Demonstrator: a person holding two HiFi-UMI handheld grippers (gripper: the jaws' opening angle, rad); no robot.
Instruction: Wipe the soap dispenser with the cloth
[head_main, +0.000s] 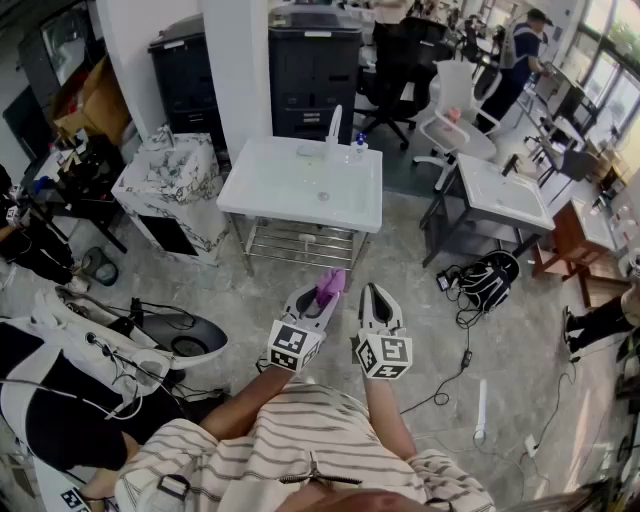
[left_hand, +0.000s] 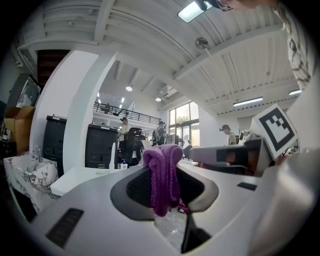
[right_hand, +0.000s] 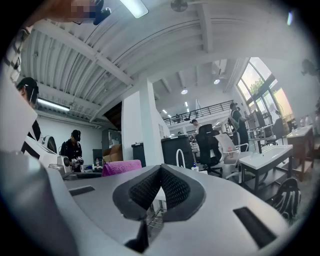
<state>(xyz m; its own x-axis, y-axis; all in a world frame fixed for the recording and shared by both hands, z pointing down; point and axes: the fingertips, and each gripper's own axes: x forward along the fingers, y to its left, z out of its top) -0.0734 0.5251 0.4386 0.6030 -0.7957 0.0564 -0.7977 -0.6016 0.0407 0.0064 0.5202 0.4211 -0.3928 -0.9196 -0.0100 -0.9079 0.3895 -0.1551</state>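
Approach: purple cloth (left_hand: 162, 175) held, soap dispenser (head_main: 359, 147) not yet reached.
Left hand-held gripper (head_main: 333, 283) pinches the cloth; right hand-held gripper (head_main: 372, 293) is closed, empty. The dispenser stands well apart on the white bench (head_main: 290, 195), so stepping closer likely comes next.

The soap dispenser (head_main: 360, 146) at the back of the white table (head_main: 285, 190) is too small to make out its shape or label. In the head view the cloth (head_main: 329, 289) shows only a purple tuft; the rest is hidden inside the left tool (head_main: 335, 283).
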